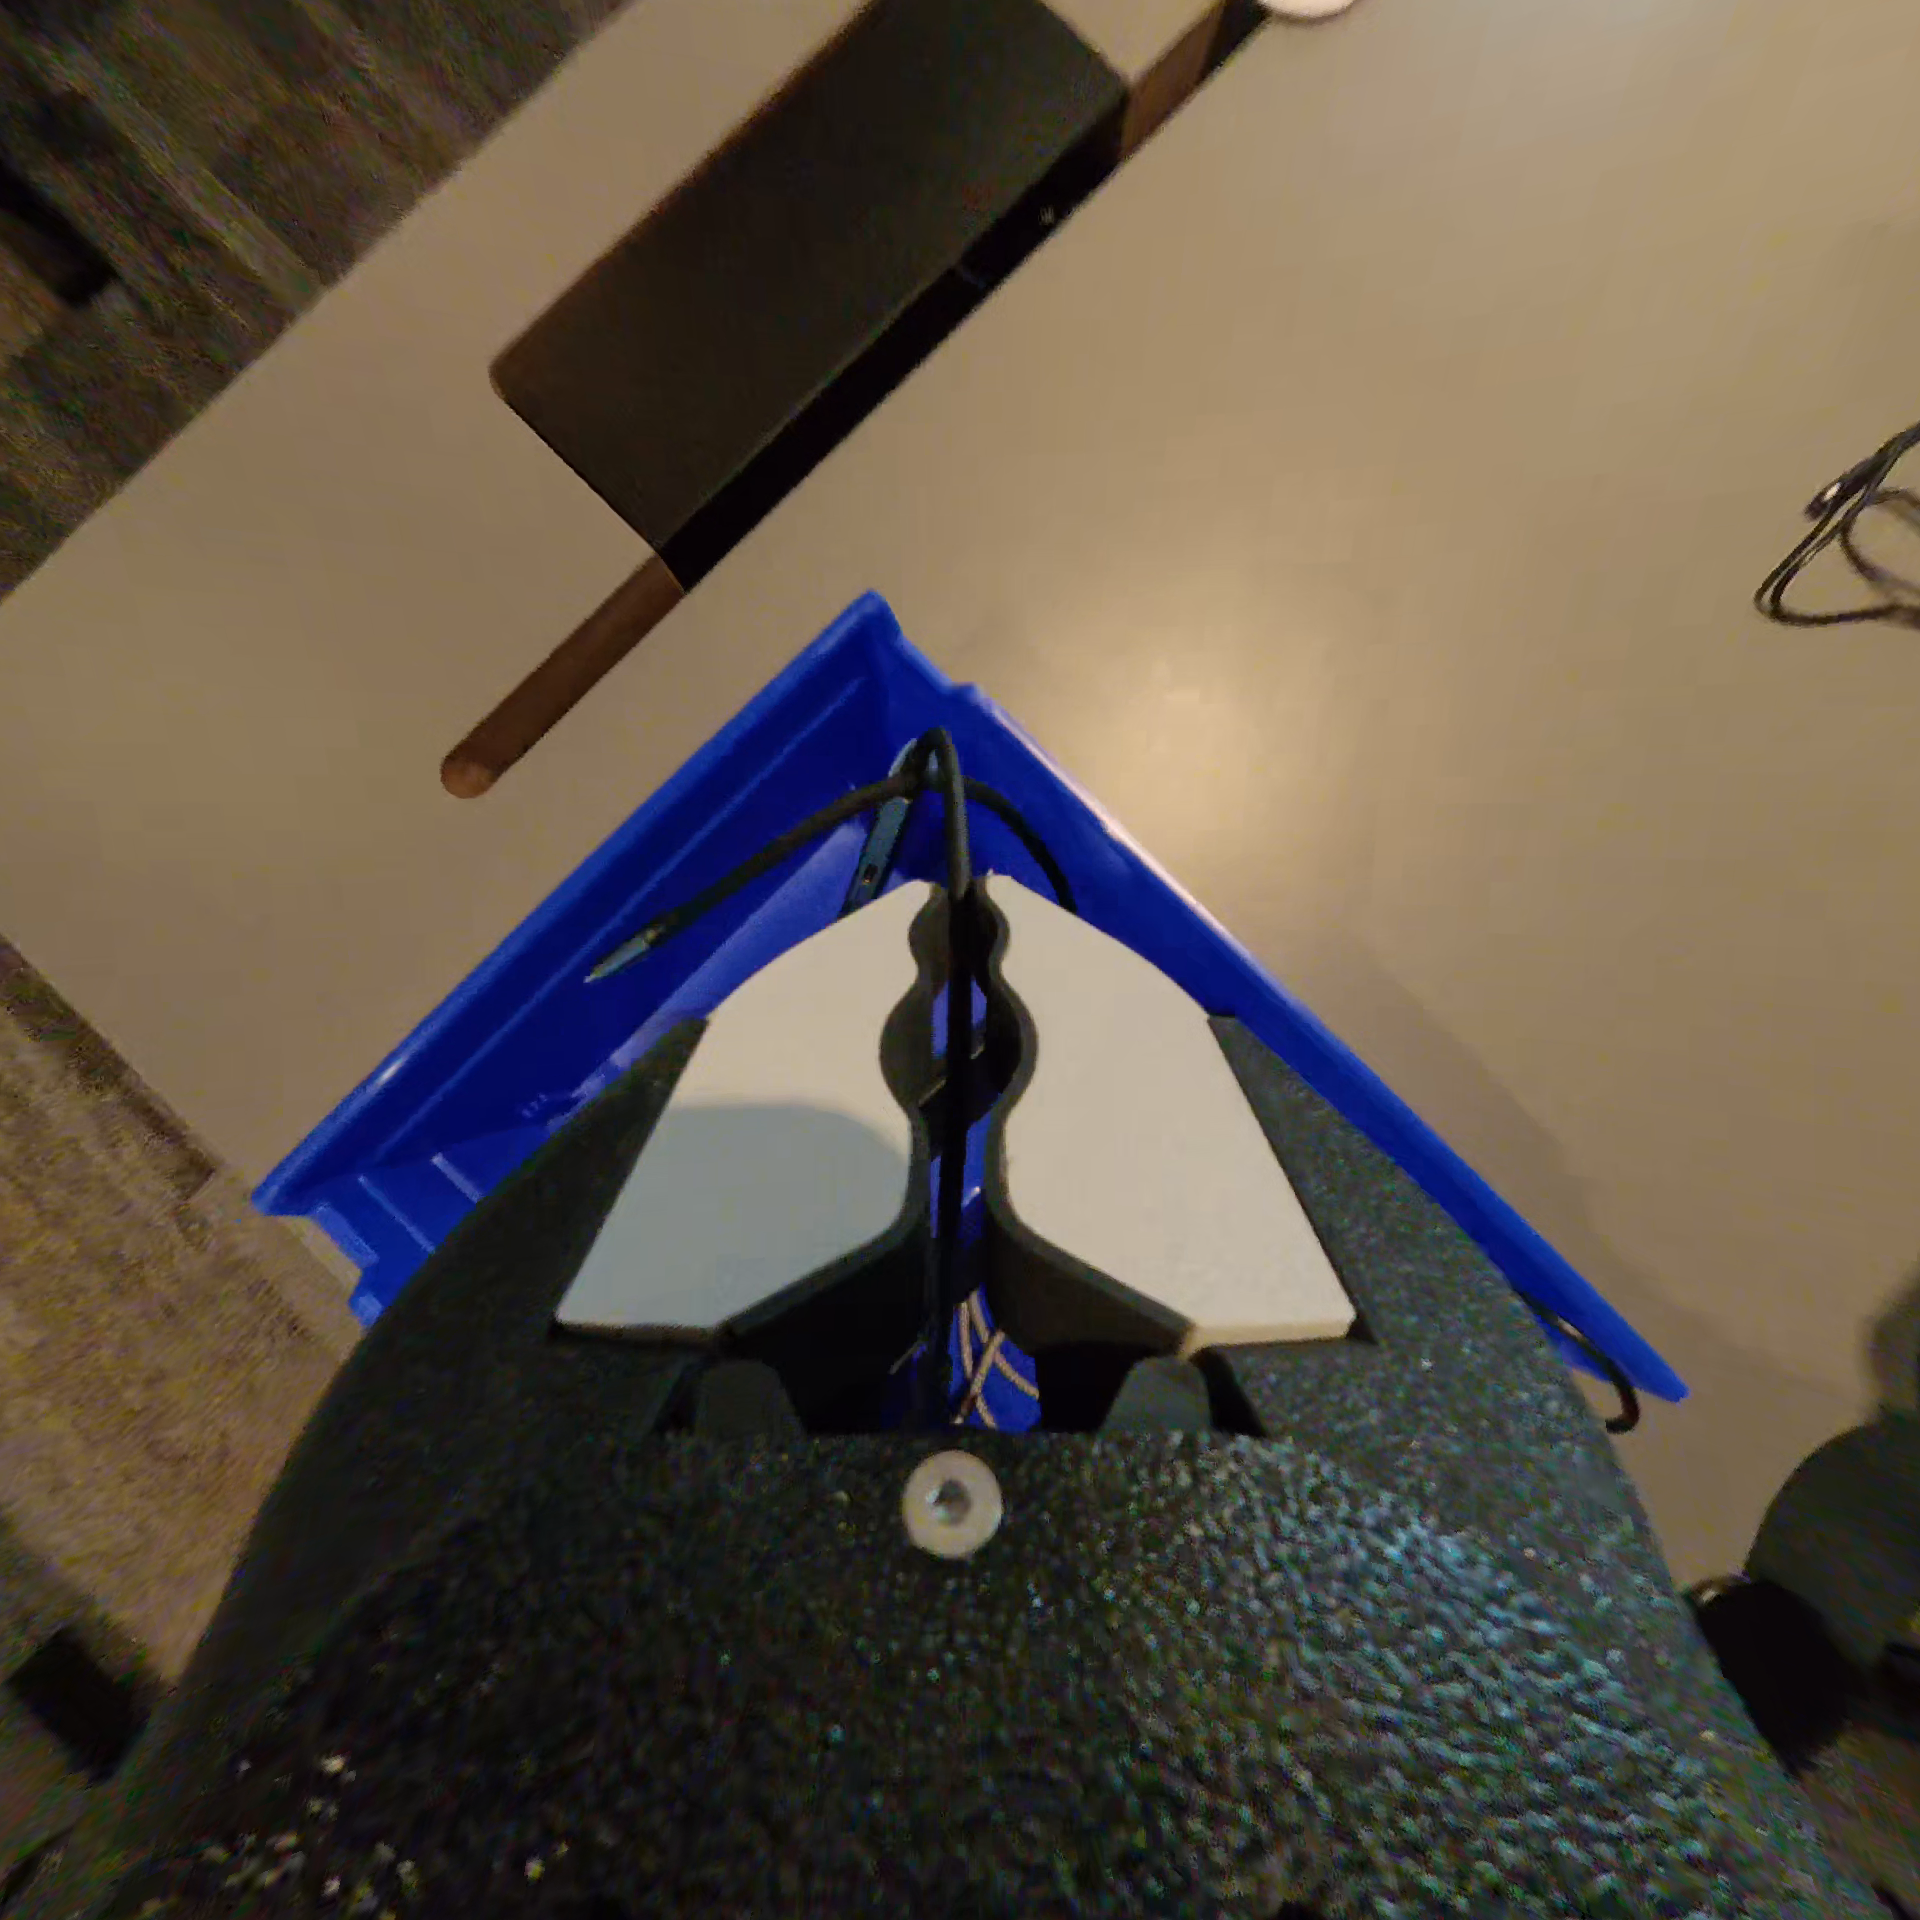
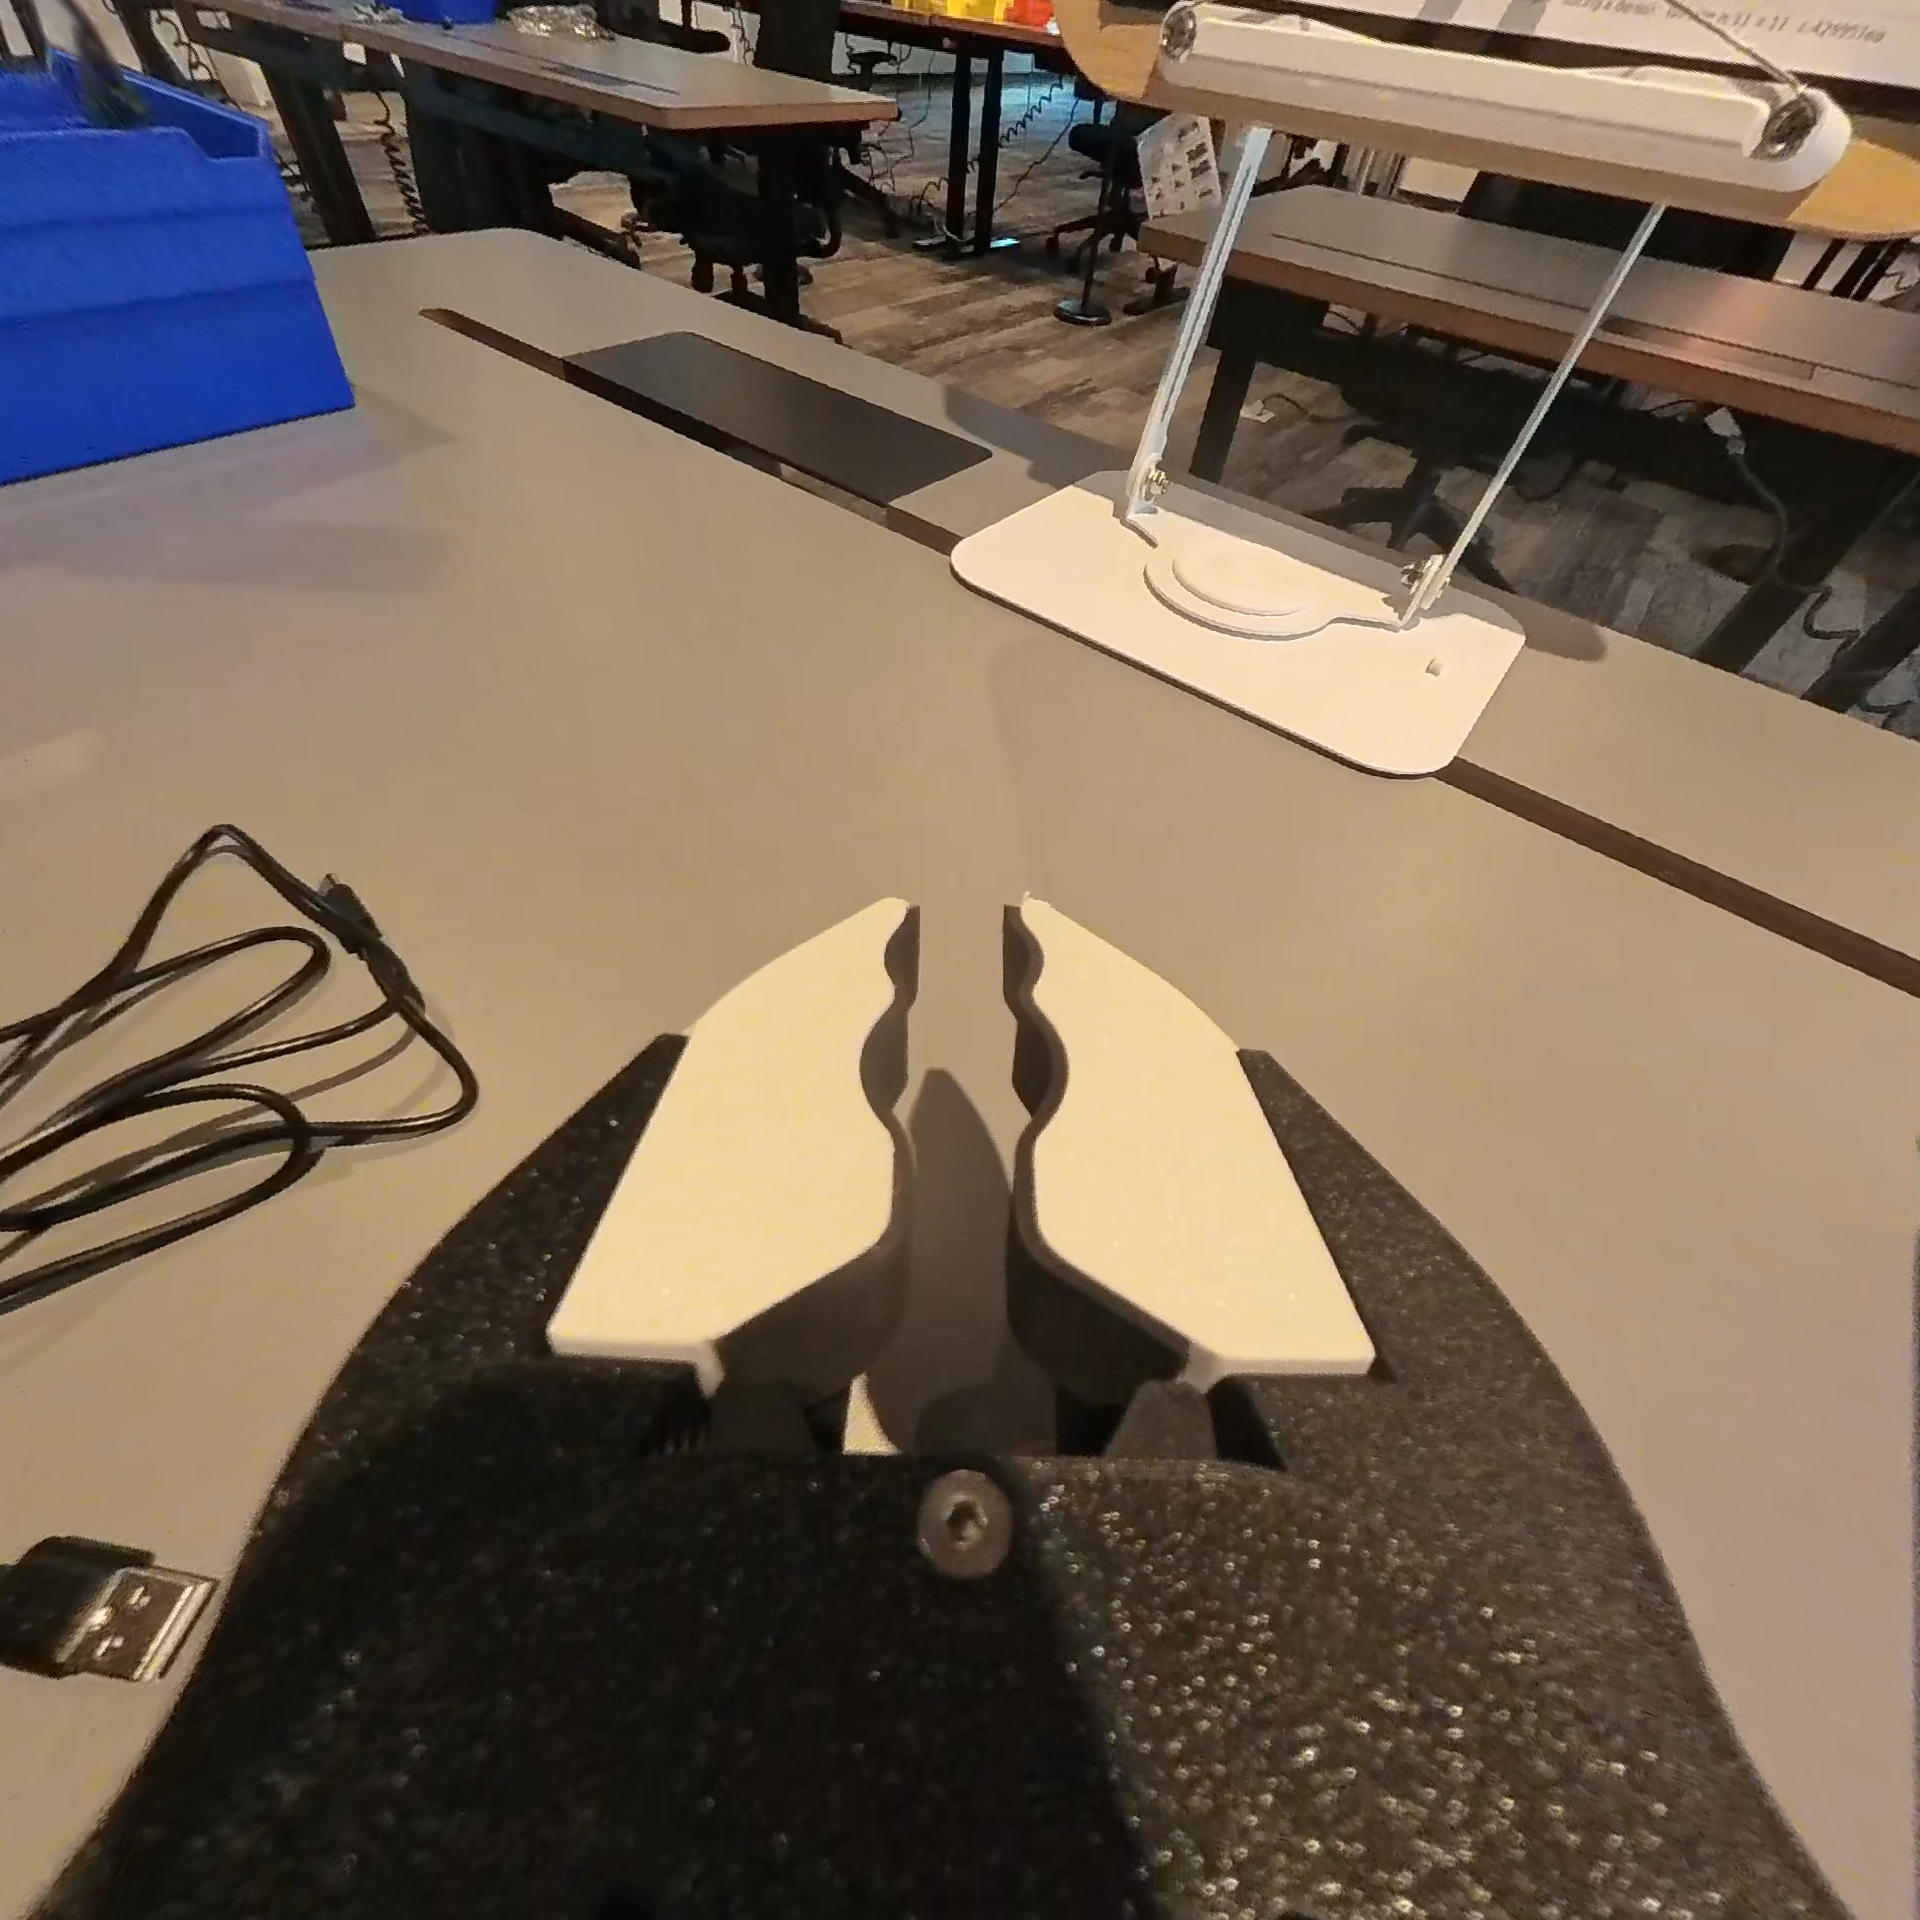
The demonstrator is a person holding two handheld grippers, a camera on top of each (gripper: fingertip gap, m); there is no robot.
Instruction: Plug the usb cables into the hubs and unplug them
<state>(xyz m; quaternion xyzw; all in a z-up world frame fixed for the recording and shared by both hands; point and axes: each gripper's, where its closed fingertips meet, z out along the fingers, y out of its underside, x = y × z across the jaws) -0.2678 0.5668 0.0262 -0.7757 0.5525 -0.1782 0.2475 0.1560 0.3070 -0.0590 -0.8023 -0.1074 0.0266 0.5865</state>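
In the left wrist view my left gripper (image 1: pixel 961 896) is shut on a thin black cable (image 1: pixel 951 831) and holds it over a corner of the blue bin (image 1: pixel 1174 904). The cable loops up past the fingertips, and one slim plug end (image 1: pixel 623 961) hangs to the left inside the bin. A small dark connector piece (image 1: pixel 878 844) lies below the loop. In the right wrist view my right gripper (image 2: pixel 961 914) is empty, its jaws a narrow gap apart, low over the grey table (image 2: pixel 727 727). A coiled black cable (image 2: pixel 260 1049) and its USB plug (image 2: pixel 114 1642) lie to its left.
A white desk lamp (image 2: pixel 1247 613) stands ahead to the right of the right gripper. A black panel (image 2: pixel 779 416) sits flush in the table. The blue bin (image 2: pixel 135 312) stands far left. Another black cable (image 1: pixel 1839 561) lies on the table right of the bin. Desks and chairs stand behind. About 50 cm separates my left fingertips from my right.
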